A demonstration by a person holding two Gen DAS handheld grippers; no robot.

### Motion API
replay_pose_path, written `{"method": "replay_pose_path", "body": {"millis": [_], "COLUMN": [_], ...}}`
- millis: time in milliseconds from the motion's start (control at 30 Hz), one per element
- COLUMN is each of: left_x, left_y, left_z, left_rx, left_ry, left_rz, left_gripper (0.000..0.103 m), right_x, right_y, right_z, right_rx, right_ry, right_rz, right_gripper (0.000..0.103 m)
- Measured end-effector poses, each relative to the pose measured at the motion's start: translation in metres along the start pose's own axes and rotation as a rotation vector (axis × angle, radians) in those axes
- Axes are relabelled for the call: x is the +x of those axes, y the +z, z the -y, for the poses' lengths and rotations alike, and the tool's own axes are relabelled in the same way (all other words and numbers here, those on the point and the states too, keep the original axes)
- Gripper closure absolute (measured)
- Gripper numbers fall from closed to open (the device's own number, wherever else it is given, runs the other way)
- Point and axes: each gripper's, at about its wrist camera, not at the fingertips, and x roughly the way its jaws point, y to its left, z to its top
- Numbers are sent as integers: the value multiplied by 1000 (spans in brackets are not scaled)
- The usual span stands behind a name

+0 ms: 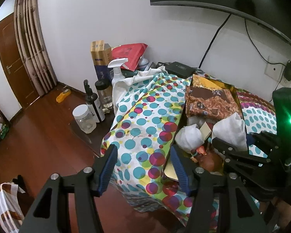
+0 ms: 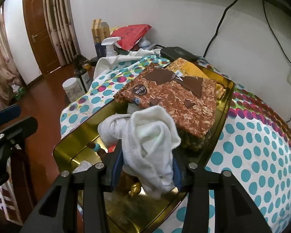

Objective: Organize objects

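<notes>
A gold metal tin (image 2: 226,104) stands open on a table covered with a polka-dot cloth (image 2: 258,155). It holds a brown snack packet (image 2: 176,101), a rolled white cloth (image 2: 110,128) and small trinkets. My right gripper (image 2: 145,167) is shut on a white cloth (image 2: 153,136) over the tin's near end; the cloth also shows in the left wrist view (image 1: 230,130). My left gripper (image 1: 143,167) is open and empty, just left of the tin's (image 1: 174,136) near corner, above the polka-dot cloth (image 1: 141,120).
A jar (image 1: 84,118), dark bottles (image 1: 93,103), a spray bottle (image 1: 117,69), a box (image 1: 100,58) and a red bag (image 1: 130,55) crowd the table's far left. A black box (image 1: 179,69) sits by the wall. Wooden floor lies left.
</notes>
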Motion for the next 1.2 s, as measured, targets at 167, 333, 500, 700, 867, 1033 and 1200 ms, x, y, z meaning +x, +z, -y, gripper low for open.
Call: {"method": "replay_pose_path", "body": {"millis": [167, 333, 500, 700, 867, 1033, 1200], "left_x": [-2, -4, -10, -18, -23, -28, -31], "left_y": [0, 0, 2, 5, 6, 4, 5], "left_z": [-1, -1, -3, -7, 4, 32, 61], "left_rx": [-2, -16, -32, -56, -30, 24, 76], "left_ry": [3, -29, -43, -77, -94, -103, -99], "left_rz": [-8, -27, -27, -37, -52, -46, -49], "left_gripper": [37, 37, 37, 23, 23, 23, 23], "right_x": [2, -7, -29, -66, -97, -124, -131], "right_y": [0, 1, 4, -3, -25, -57, -76], "right_z": [-3, -6, -12, -15, -4, 16, 27], "right_rx": [5, 11, -19, -77, -84, -31, 18], "right_ry": [-12, -19, -47, -123, -145, -145, -142], "right_rz": [-12, 2, 32, 57, 19, -11, -78], "right_gripper": [52, 38, 17, 0, 0, 0, 0]}}
